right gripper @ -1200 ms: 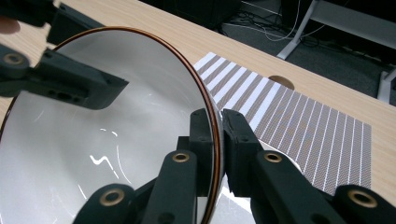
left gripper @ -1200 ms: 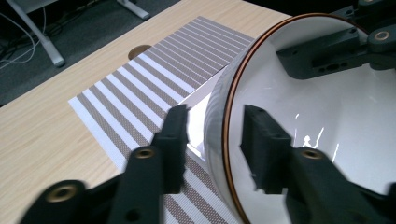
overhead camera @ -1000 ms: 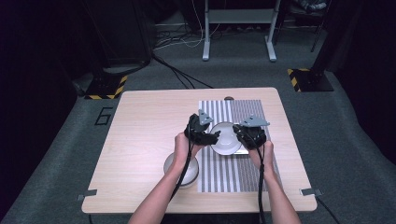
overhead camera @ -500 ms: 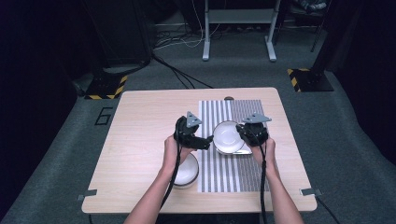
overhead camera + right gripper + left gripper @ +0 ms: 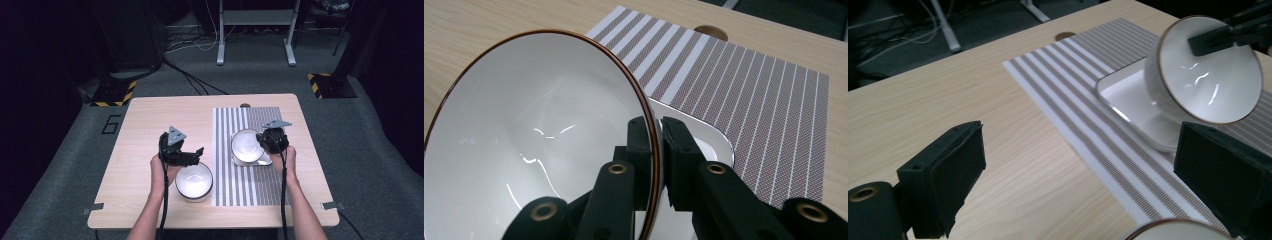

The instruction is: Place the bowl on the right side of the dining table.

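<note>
A white bowl with a brown rim (image 5: 245,144) hangs tilted on its side over a white square tray (image 5: 258,161) on the striped mat (image 5: 250,190). My right gripper (image 5: 261,142) is shut on the bowl's rim (image 5: 651,131), one jaw inside the bowl (image 5: 534,145) and one outside. My left gripper (image 5: 194,155) is out over bare wood left of the mat. Its jaws have just been opening and stand open with nothing between them (image 5: 1083,185). A second white bowl (image 5: 194,181) sits upright just in front of the left gripper, at the mat's left edge.
The wooden table (image 5: 140,125) has bare wood on its left half. A small round brown spot (image 5: 244,105) lies at the mat's far edge. From the left gripper view, the tilted bowl (image 5: 1208,75) and tray (image 5: 1128,100) lie ahead to the right.
My left gripper has drawn away to the left from the tilted bowl and its jaws have spread. The right gripper keeps hold of the bowl and has shifted slightly.
</note>
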